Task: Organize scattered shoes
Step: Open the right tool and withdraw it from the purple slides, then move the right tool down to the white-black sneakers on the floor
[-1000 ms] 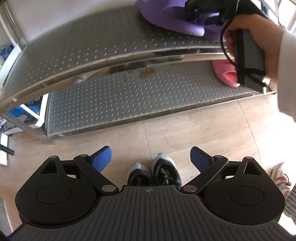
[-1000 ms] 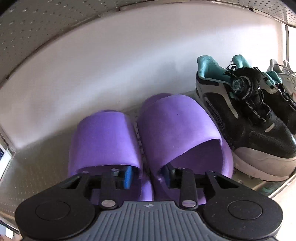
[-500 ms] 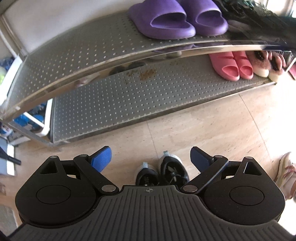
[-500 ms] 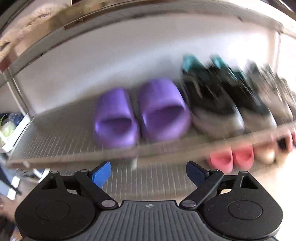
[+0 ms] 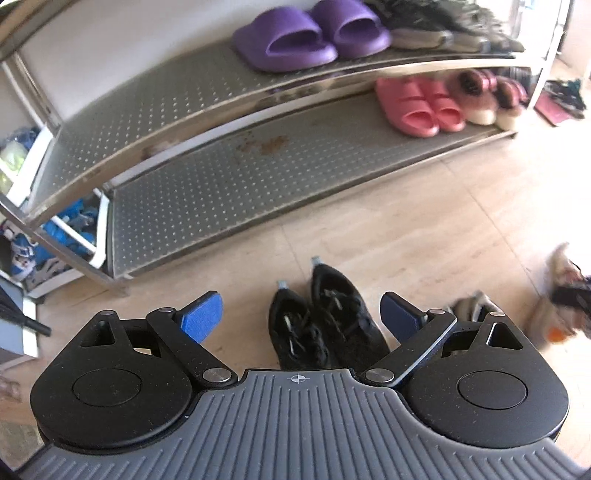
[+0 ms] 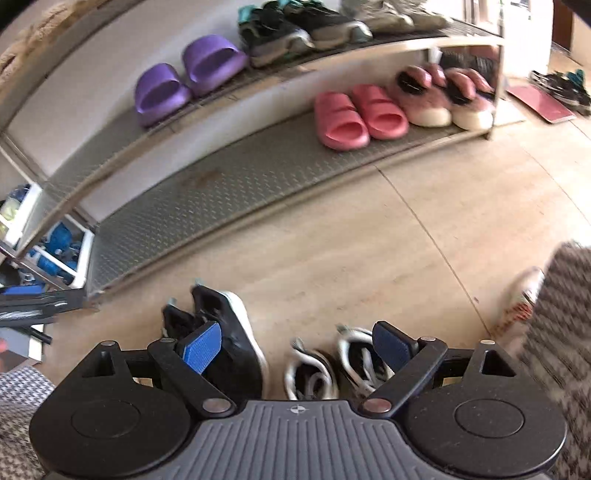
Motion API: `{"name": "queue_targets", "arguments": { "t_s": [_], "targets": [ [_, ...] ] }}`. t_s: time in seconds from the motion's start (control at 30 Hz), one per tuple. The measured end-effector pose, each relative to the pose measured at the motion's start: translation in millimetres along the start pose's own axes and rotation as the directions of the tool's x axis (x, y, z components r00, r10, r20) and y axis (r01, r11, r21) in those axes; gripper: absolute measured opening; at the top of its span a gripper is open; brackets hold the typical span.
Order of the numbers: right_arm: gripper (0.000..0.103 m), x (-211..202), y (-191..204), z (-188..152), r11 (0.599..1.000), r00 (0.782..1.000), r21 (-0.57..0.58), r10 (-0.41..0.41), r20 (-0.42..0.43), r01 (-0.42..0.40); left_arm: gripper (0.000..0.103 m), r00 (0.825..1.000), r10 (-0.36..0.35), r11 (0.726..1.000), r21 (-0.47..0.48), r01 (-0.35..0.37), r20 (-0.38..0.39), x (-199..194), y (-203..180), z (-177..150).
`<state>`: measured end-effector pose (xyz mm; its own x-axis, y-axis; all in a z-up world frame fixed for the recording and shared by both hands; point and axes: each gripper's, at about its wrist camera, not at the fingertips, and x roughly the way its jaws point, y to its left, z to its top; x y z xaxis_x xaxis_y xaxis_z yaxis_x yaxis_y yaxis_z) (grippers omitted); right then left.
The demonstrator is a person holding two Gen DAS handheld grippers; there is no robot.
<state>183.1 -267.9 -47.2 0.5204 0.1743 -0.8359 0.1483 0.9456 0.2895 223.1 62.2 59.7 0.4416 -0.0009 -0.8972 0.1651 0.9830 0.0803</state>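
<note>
Both the left gripper (image 5: pixel 301 314) and right gripper (image 6: pixel 297 341) hang wide open and empty above the black sneakers (image 5: pixel 325 321) on the floor (image 5: pixel 424 229). The sneakers look light and soft-topped, probably best pinched at the heel collar.

Bright daylight glares in from the right; fisheye edges bend, and motion blur smears both views.

The sneakers (image 5: pixel 454 26) on the top shelf (image 5: pixel 147 107) and a shoe (image 5: pixel 569 284) at right are motion-blurred.
</note>
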Motion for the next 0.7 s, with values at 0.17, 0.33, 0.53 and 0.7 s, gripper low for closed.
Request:
{"name": "queue_targets", "arguments": {
  "t_s": [0.17,0.33,0.53,0.7],
  "targets": [
    [0.089,12.7,4.3,-1.3,0.996,0.999,-0.075,0.046,0.003,-0.046,0.097,0.999,-0.011,1.000,0.023,0.012,-0.031,-12.5,-12.3,-14.3],
    [0.089,38.7,-4.2,0.8,1.000,0.999,-0.011,0.024,-0.027,-0.024,0.096,0.990,-0.002,0.998,-0.068,-0.008,-0.141,18.9,-8.3,-29.8],
    [0.091,62.3,-9.0,12.6,0.986,0.992,0.166,-0.003,-0.126,0.024,0.097,0.987,-0.005,0.999,-0.036,-0.001,-0.161,24.7,-6.6,-32.4],
    [0.091,88.6,29.9,35.6,0.956,0.973,0.293,0.070,-0.219,-0.003,0.097,0.984,0.048,0.997,-0.052,-0.058,-0.170,32.5,20.3,-49.7]
  ]
}}
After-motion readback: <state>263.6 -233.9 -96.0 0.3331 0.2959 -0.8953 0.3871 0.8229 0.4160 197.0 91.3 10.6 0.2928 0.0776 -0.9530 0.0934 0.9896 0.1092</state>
